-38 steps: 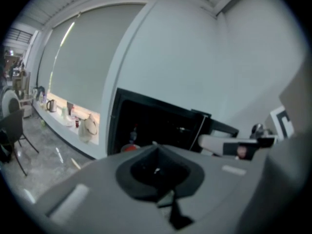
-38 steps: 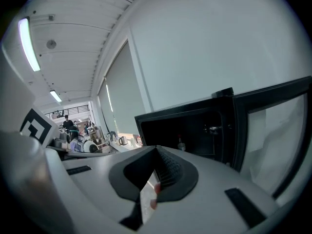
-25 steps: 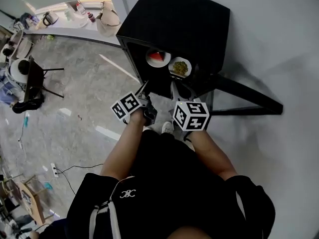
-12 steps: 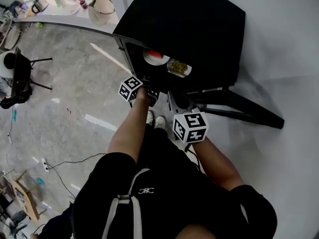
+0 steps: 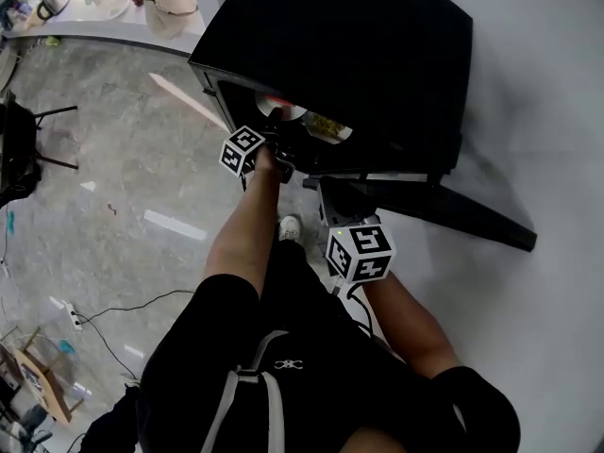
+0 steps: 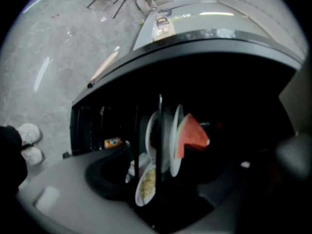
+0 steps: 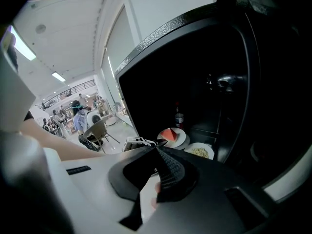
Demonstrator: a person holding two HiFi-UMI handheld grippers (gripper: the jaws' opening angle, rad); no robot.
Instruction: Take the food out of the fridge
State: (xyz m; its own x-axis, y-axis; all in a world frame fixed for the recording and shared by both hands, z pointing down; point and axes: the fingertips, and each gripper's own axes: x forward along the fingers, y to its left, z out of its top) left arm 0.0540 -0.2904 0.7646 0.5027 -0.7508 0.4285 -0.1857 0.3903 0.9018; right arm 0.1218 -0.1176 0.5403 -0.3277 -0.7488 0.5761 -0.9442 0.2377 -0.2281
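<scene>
There is one black fridge [image 5: 377,55]. Inside it sit two plates, one watermelon plate [image 7: 171,136] and one plate of pale yellow food [image 7: 200,151], with one bottle [image 7: 179,118] behind them. Before the fridge are two tools, the left tool [image 5: 276,132] and the right tool [image 7: 156,150], and two white shoes [image 6: 28,133].

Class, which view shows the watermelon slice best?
Left gripper view: the watermelon slice is large, green rind visible. The right gripper view shows it small on its plate; the head view shows only a sliver inside the fridge.
</scene>
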